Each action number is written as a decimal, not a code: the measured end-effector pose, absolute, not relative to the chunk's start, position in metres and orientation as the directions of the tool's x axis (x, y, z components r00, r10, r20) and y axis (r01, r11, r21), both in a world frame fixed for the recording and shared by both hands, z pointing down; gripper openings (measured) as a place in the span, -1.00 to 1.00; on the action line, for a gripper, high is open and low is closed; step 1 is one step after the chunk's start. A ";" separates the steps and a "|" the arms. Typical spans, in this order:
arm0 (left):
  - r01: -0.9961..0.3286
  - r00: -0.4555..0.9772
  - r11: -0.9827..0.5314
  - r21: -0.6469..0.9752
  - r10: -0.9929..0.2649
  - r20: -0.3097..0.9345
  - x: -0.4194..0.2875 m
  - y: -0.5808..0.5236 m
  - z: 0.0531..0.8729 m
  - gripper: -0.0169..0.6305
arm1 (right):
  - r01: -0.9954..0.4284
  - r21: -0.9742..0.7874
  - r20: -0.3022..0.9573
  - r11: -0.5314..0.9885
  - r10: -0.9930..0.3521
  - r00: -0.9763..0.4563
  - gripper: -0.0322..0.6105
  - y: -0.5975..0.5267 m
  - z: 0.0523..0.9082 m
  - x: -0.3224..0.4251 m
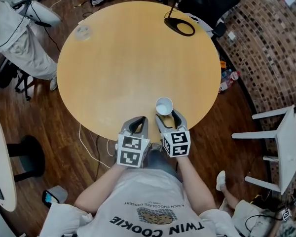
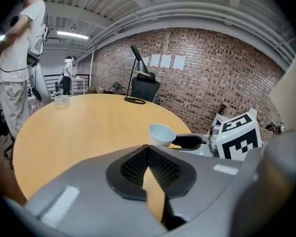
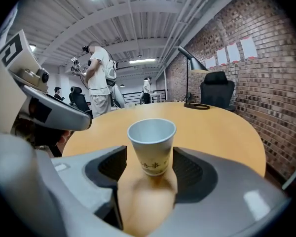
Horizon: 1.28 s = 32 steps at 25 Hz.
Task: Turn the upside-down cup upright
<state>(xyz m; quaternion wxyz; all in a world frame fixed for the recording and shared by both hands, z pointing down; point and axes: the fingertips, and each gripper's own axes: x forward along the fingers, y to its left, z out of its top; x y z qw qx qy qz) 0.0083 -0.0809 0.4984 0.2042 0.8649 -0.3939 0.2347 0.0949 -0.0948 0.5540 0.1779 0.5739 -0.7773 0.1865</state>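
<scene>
A white paper cup [image 1: 164,105] stands upright, mouth up, on the round wooden table [image 1: 128,58] near its front edge. My right gripper [image 1: 167,116] is open, its two jaws on either side of the cup [image 3: 152,144], close to its wall. The right gripper [image 3: 150,158] holds nothing. My left gripper [image 1: 139,120] rests just to the left at the table's edge; its pads meet at the tip, so this left gripper [image 2: 148,149] is shut and empty. From the left gripper view the cup [image 2: 161,134] shows beside the right gripper's marker cube [image 2: 239,135].
A black lamp base [image 1: 179,26] sits at the table's far right and a clear plastic cup [image 1: 82,32] at its far left. A person [image 1: 15,38] stands left of the table. A white chair [image 1: 281,147] stands on the right, with cables on the floor.
</scene>
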 end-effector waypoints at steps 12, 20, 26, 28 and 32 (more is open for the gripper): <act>-0.754 0.609 -0.632 0.177 -0.573 0.548 0.011 -0.049 0.494 -0.94 | -0.980 -0.113 0.476 0.166 -0.856 -0.200 -0.17 -0.046 0.516 0.100; -0.758 0.602 -0.636 0.142 -0.600 0.527 0.022 -0.004 0.481 -0.94 | -0.965 -0.143 0.424 0.218 -0.868 -0.259 -0.64 0.001 0.486 0.098; -0.770 0.594 -0.624 0.133 -0.626 0.505 0.042 0.051 0.473 -0.94 | -0.947 -0.160 0.384 0.280 -0.866 -0.321 -0.87 0.058 0.461 0.098; -0.768 0.595 -0.629 0.124 -0.627 0.503 0.051 0.076 0.472 -0.94 | -0.942 -0.164 0.378 0.293 -0.864 -0.334 -0.89 0.081 0.457 0.102; -0.769 0.593 -0.630 0.114 -0.634 0.496 0.056 0.125 0.474 -0.94 | -0.936 -0.159 0.377 0.314 -0.857 -0.352 -0.89 0.128 0.456 0.100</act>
